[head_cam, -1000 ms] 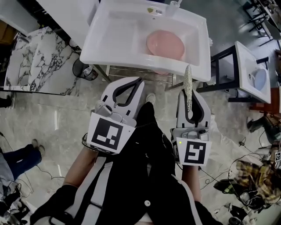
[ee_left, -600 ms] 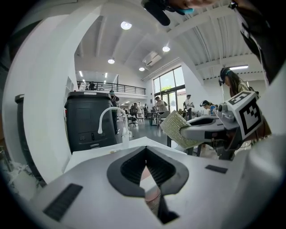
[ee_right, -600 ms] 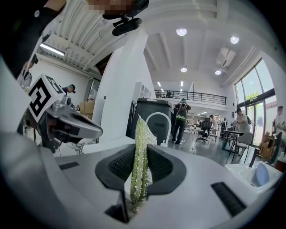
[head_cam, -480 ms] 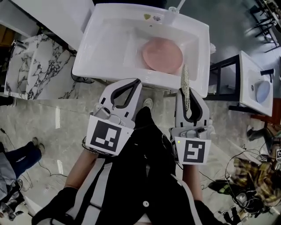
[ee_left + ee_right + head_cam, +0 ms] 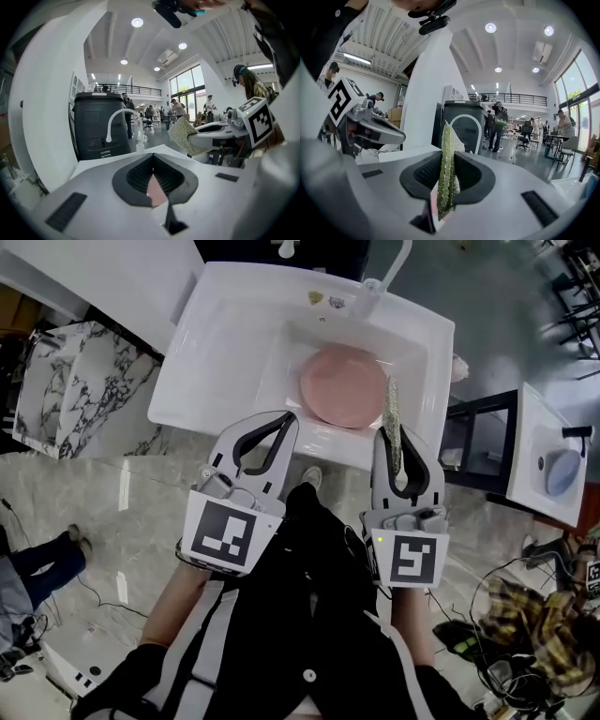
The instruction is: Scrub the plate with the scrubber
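Note:
A round pink plate [image 5: 343,385] lies flat in the basin of a white sink [image 5: 216,352]. My right gripper [image 5: 395,433] is shut on a thin green-and-silver scrubber [image 5: 392,423], which stands on edge between its jaws and pokes out over the sink's front rim beside the plate's right side. The scrubber [image 5: 446,173] fills the gap of the right gripper [image 5: 446,165] in the right gripper view. My left gripper [image 5: 290,417] is shut and holds nothing, its tips at the sink's front rim, left of the plate. In the left gripper view the left gripper [image 5: 152,161] shows closed jaws, with the scrubber [image 5: 184,136] to the right.
A white curved faucet [image 5: 389,273] rises at the sink's back rim. A marble-patterned slab [image 5: 70,381] leans at the left. A second white sink [image 5: 548,460] on a dark stand sits at the right. Cables and a checked cloth [image 5: 534,620] lie on the floor.
Both grippers have advanced toward the sink: one second ago their tips were short of its front rim, now they reach it and the scrubber overlaps the basin beside the plate.

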